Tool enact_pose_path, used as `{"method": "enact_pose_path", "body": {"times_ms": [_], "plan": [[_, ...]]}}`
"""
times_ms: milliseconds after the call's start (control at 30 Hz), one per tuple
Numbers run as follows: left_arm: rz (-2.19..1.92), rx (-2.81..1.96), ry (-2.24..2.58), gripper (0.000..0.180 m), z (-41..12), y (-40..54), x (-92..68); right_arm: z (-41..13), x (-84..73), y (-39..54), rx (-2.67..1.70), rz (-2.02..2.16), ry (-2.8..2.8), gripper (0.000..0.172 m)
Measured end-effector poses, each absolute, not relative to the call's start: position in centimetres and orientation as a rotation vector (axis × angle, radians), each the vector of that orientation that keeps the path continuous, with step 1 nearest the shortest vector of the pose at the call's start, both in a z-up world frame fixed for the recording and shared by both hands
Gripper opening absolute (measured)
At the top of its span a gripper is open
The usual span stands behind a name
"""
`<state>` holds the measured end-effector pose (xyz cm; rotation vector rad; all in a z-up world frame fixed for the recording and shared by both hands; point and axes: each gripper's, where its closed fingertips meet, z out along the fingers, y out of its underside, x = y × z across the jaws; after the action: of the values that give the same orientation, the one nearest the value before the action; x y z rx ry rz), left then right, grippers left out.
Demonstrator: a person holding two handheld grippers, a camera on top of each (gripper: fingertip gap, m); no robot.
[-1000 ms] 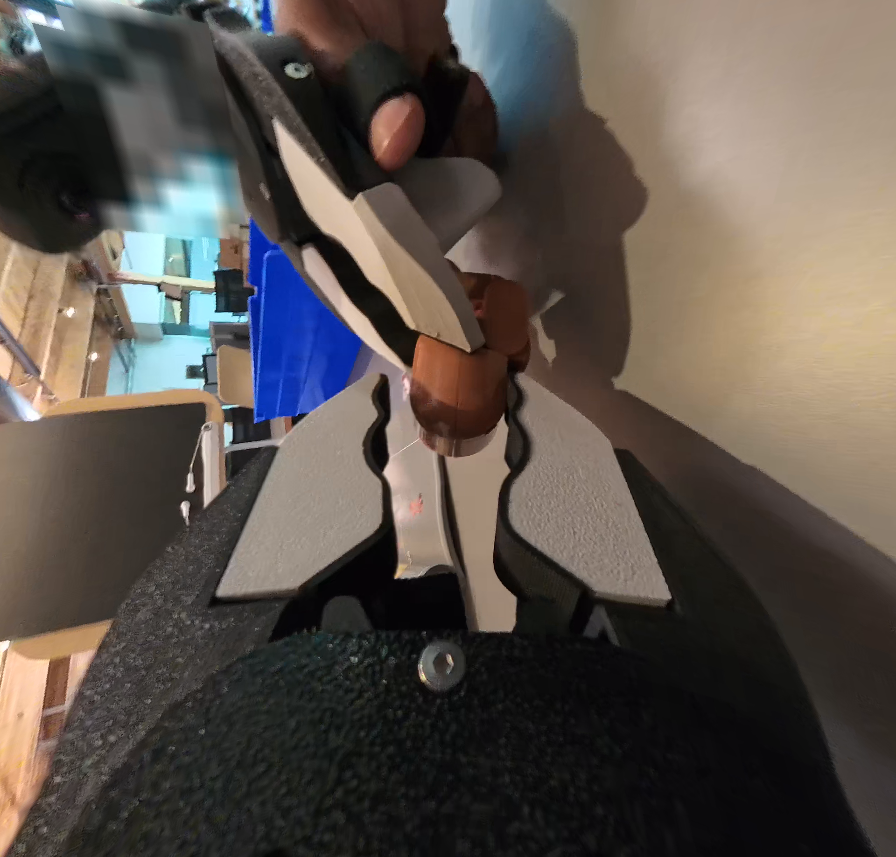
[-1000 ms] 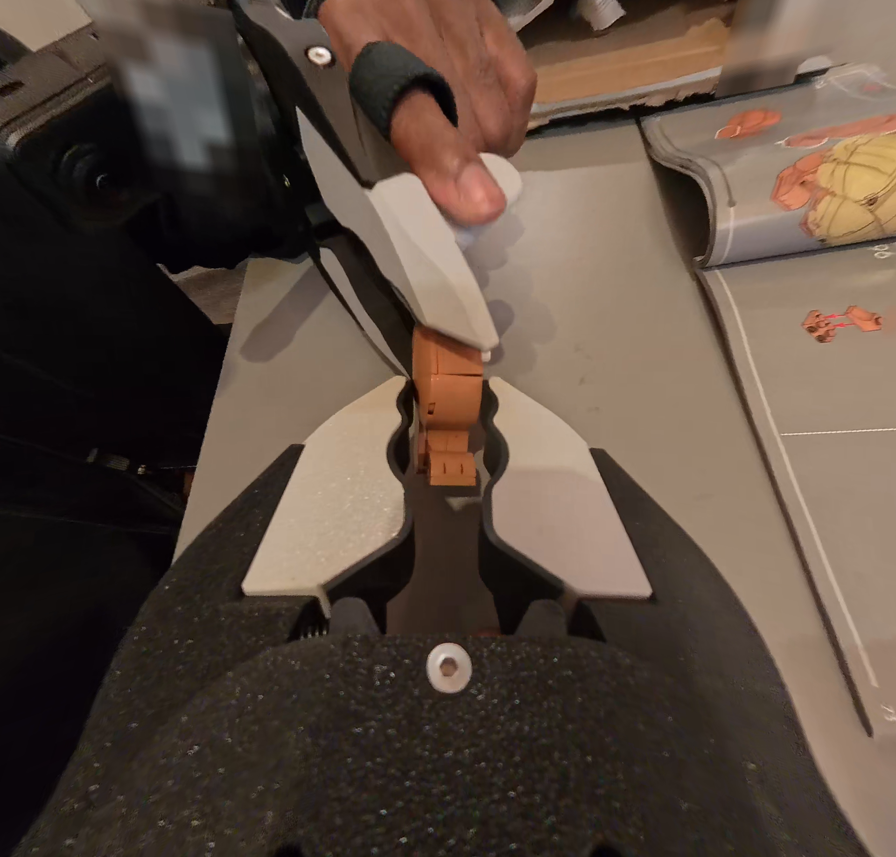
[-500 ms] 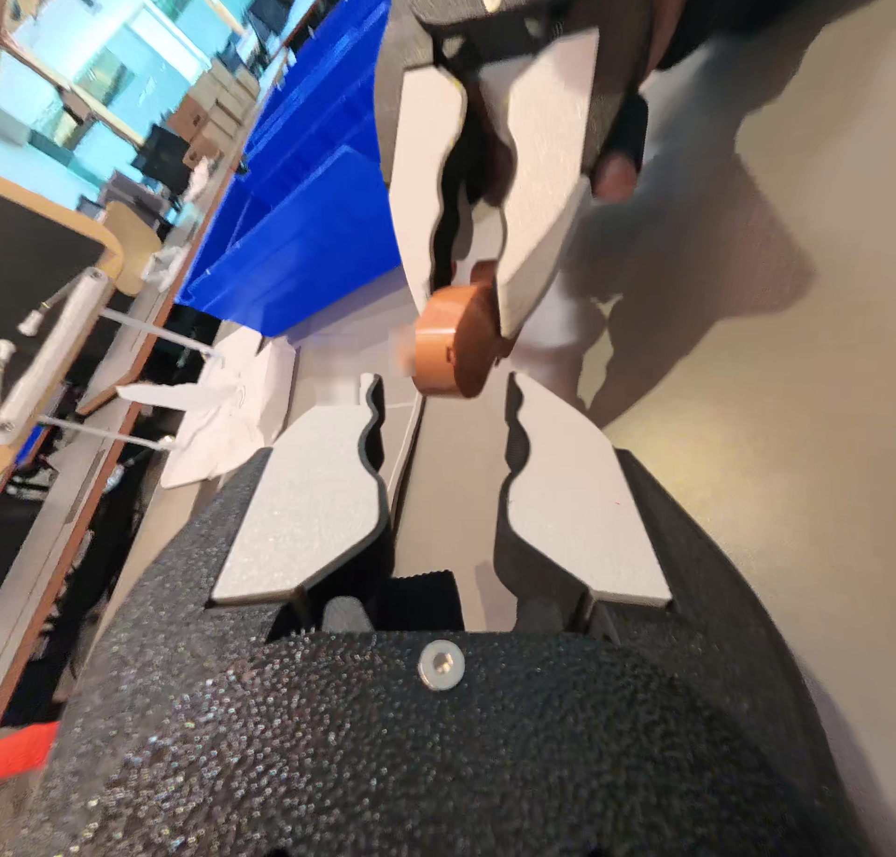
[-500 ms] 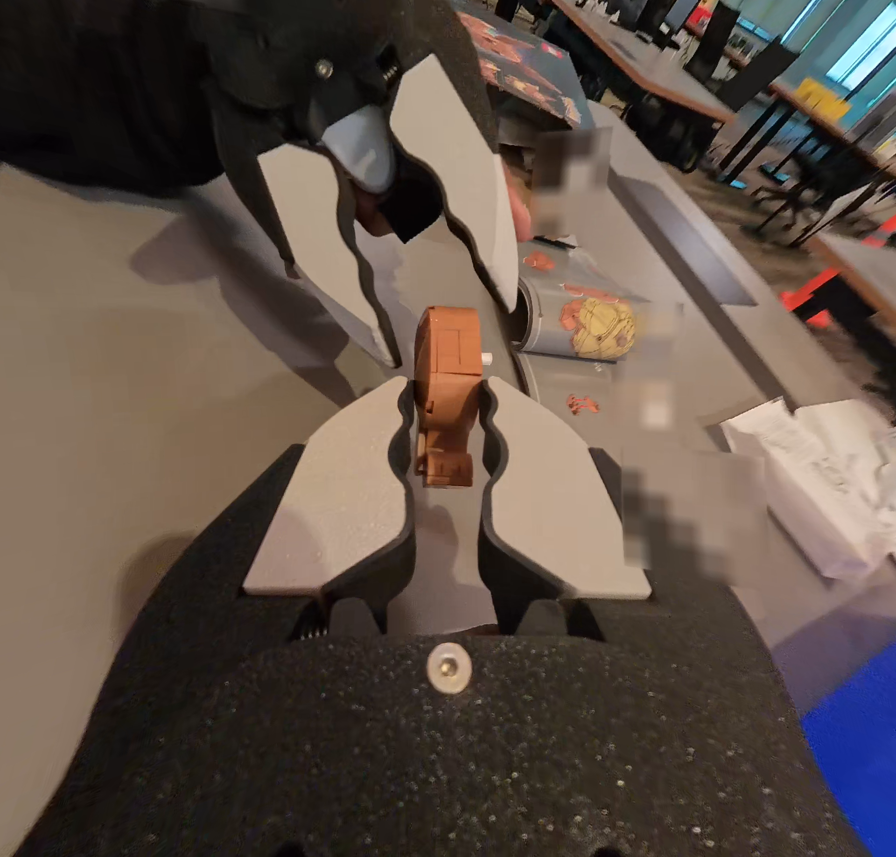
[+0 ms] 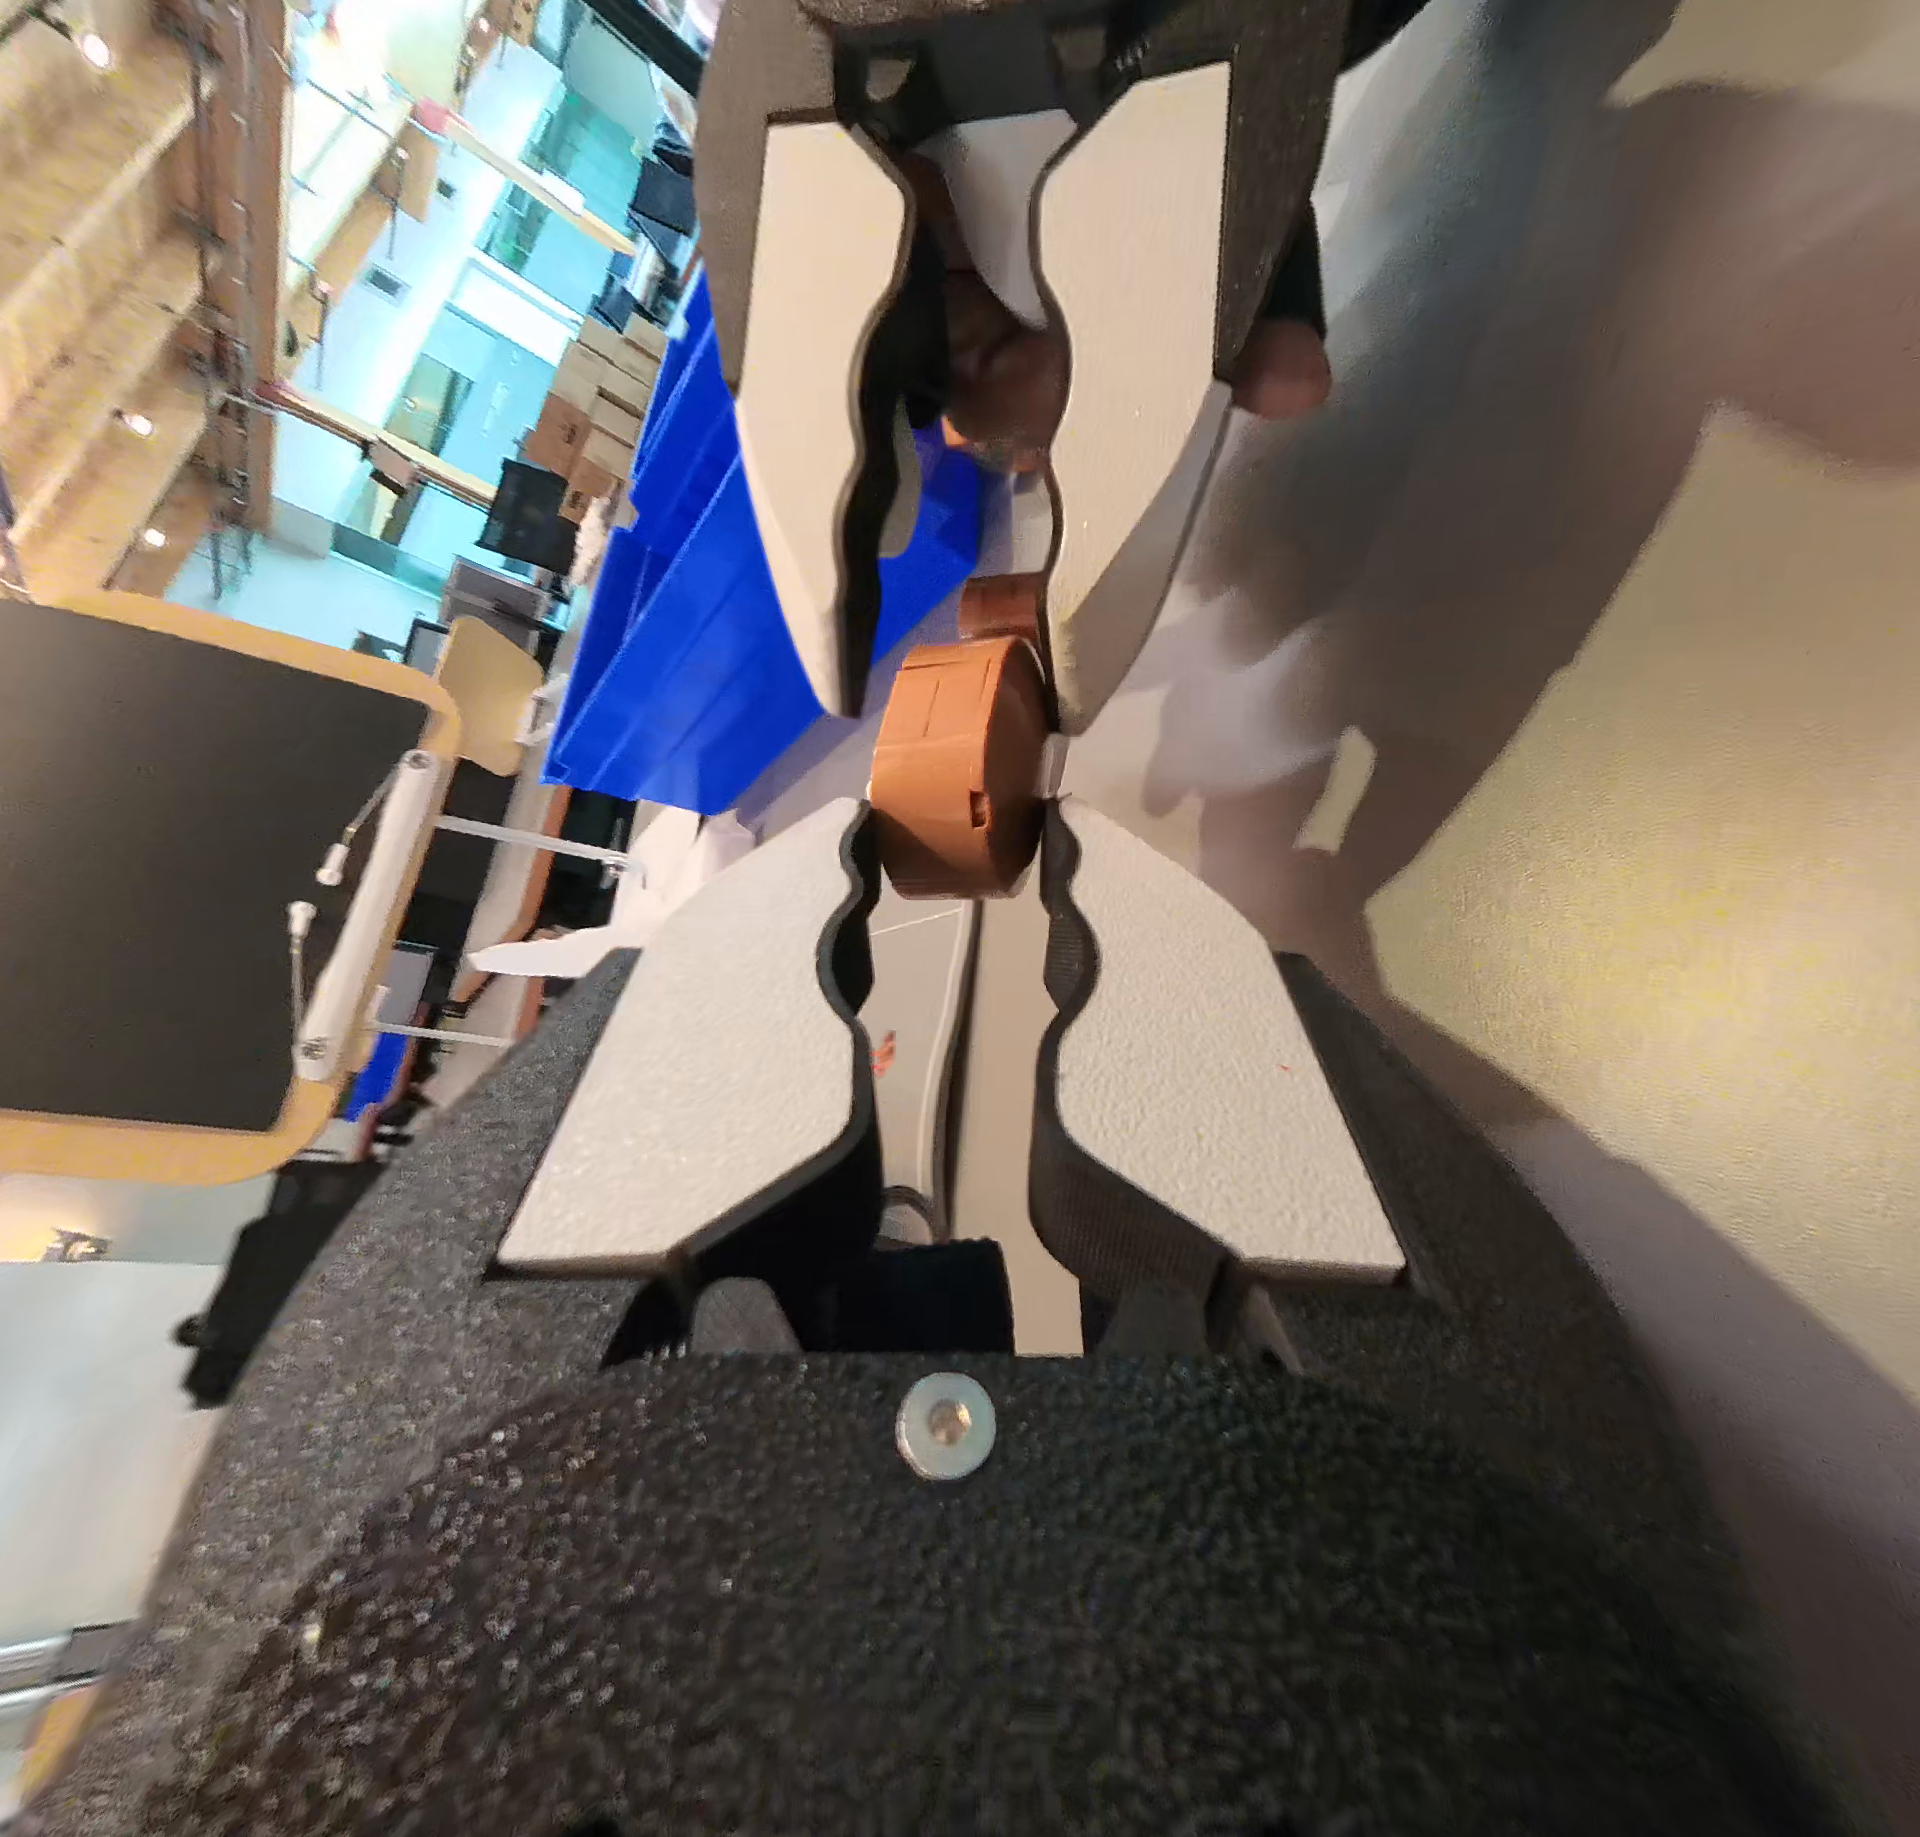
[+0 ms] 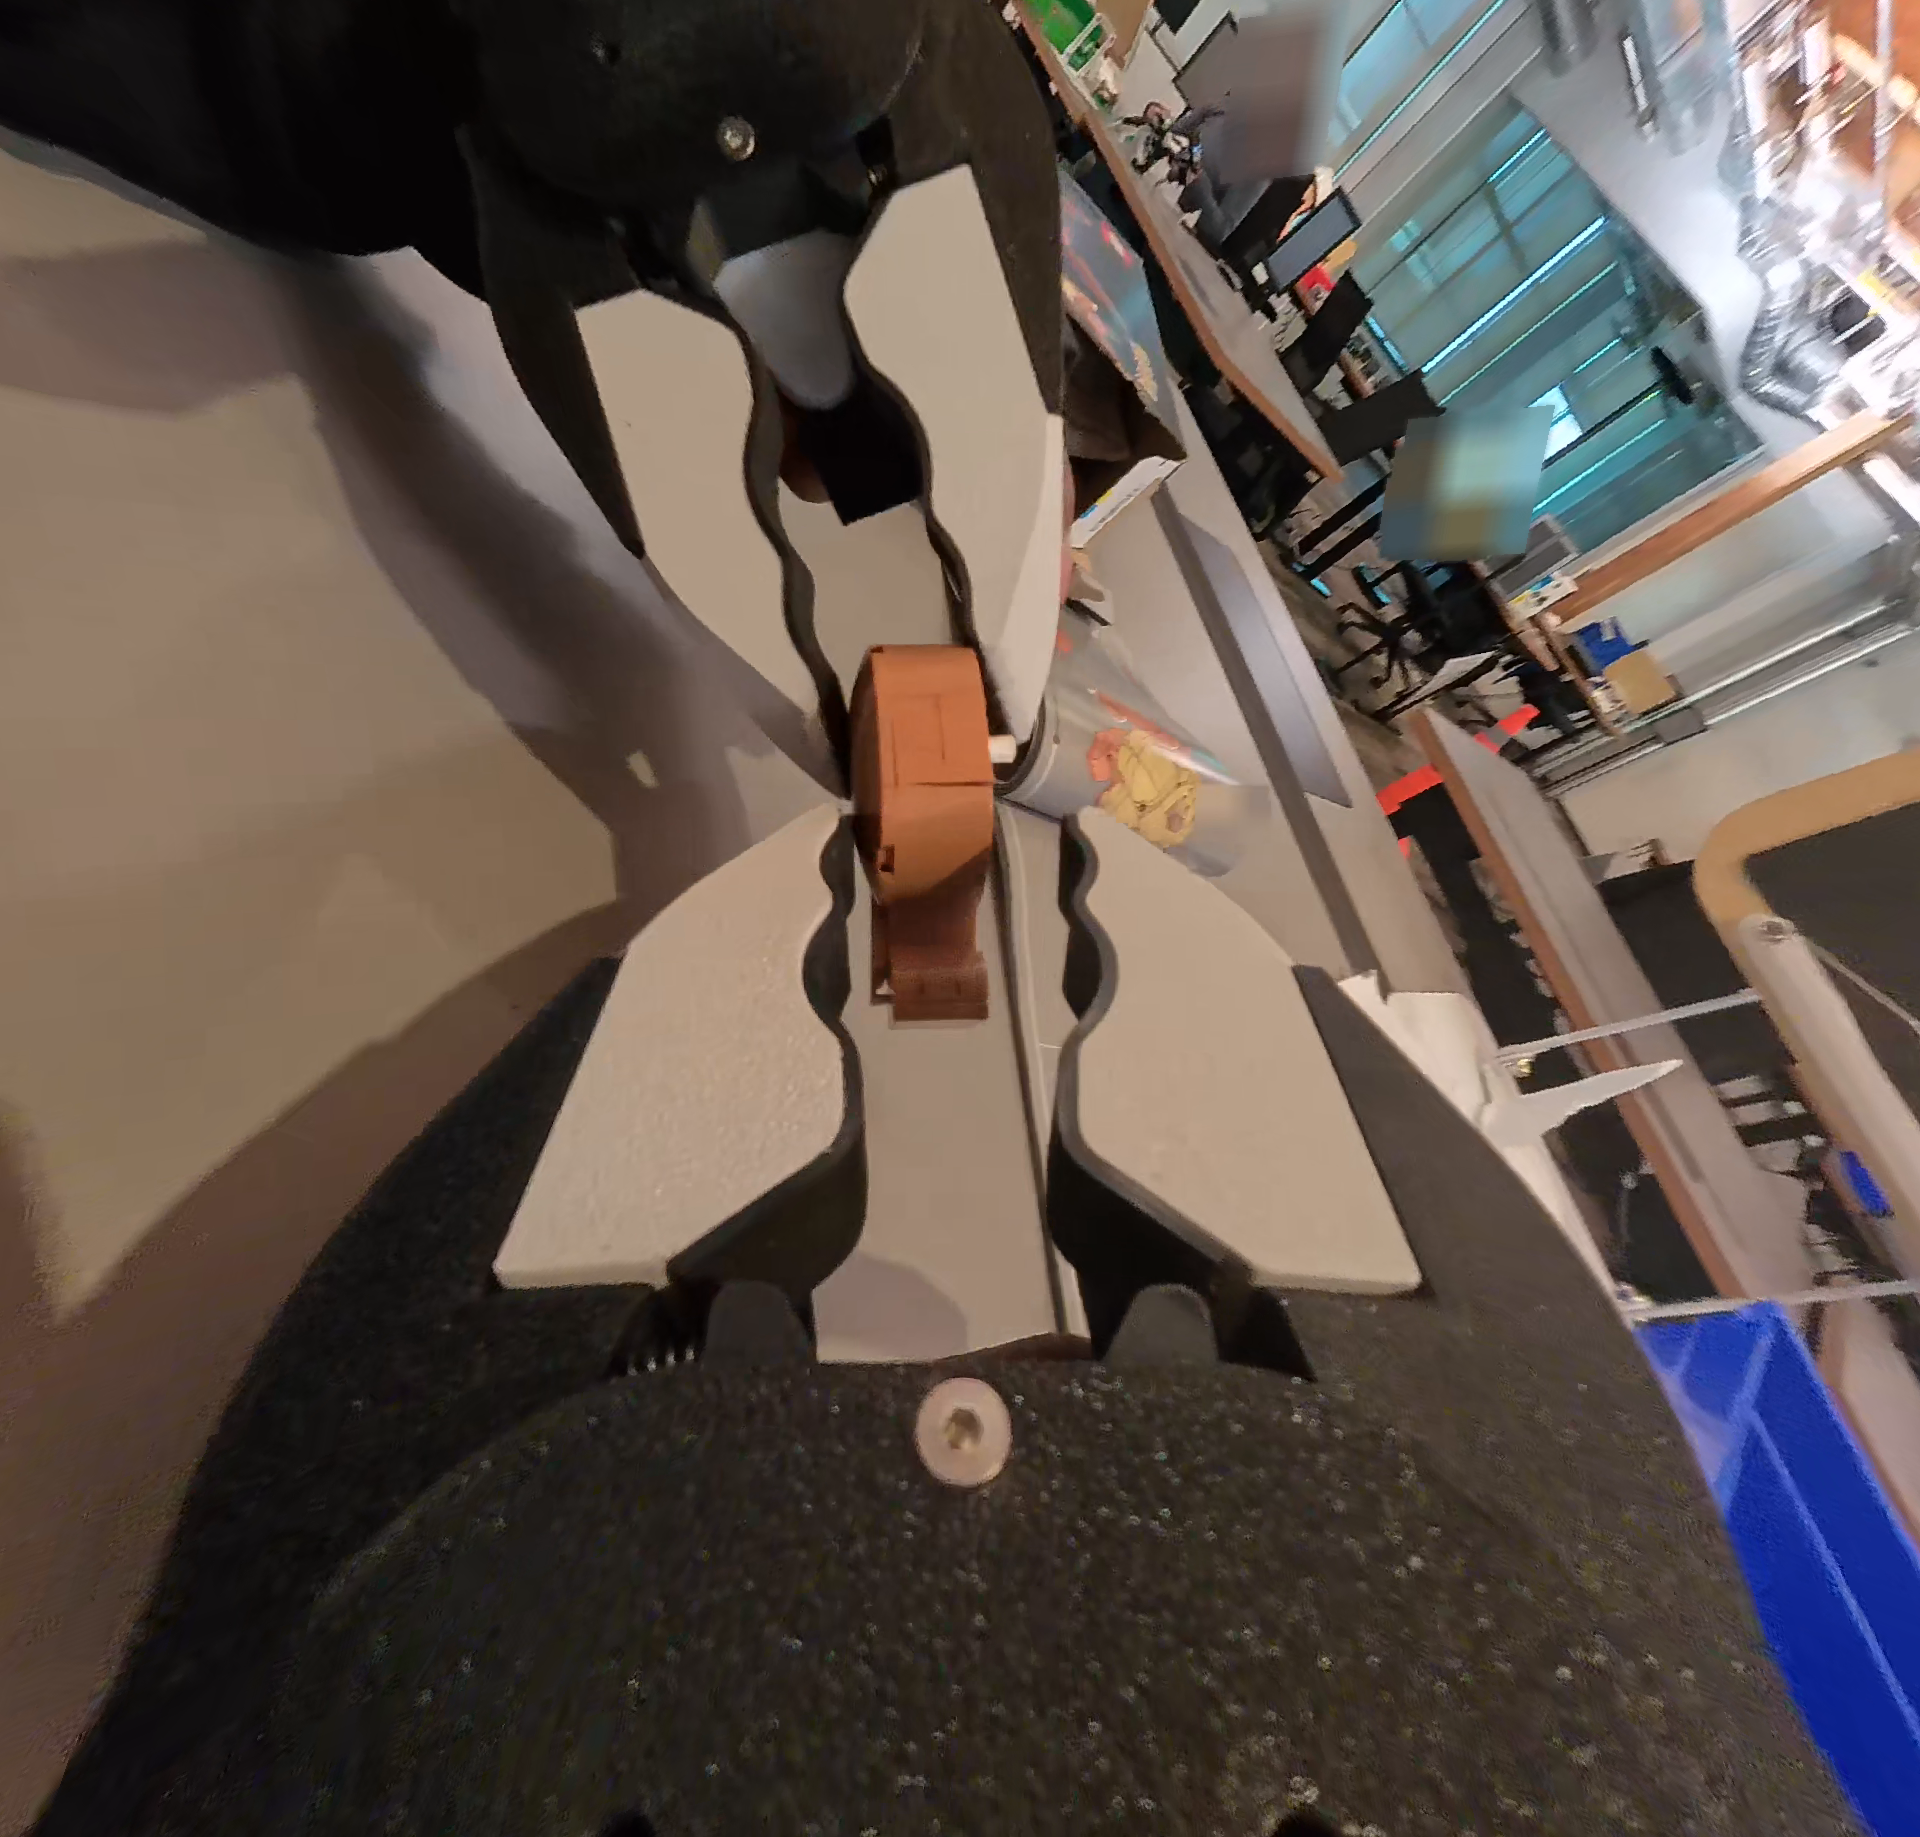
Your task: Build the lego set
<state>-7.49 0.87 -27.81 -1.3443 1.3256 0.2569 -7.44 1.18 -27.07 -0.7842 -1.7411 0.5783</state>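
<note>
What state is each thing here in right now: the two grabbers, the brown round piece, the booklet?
Left gripper: fingers closed, pressing both sides of the brown piece.
Right gripper: fingers open, one touching the piece, a gap at the other.
Brown piece: clamped edge-on by the left fingers, its tail hanging between the right fingers.
Booklet: on the grey table, page curled up.

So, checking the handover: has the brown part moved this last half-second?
Yes: the part, from beyond the left gripper's fingertips to between them, both pads pressing it.
</note>
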Motion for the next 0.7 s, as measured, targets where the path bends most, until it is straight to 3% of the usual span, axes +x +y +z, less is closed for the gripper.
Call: {"method": "enact_pose_path", "body": {"times_ms": [100,333,700], "plan": [[0.316,-1.285,1.338,0.029,-27.6,0.8,-7.3,-27.0,-7.0,1.4,-0.737,0.520,-1.742,0.039],[0.332,-1.193,1.315,0.029,-26.5,0.3,-6.9,-27.1,-6.7,1.2,-0.638,0.408,-1.753,0.023],[0.333,-1.194,1.385,0.026,-27.2,-0.4,-7.1,-27.7,-6.3,0.5,-0.592,0.368,-1.816,0.020]]}}
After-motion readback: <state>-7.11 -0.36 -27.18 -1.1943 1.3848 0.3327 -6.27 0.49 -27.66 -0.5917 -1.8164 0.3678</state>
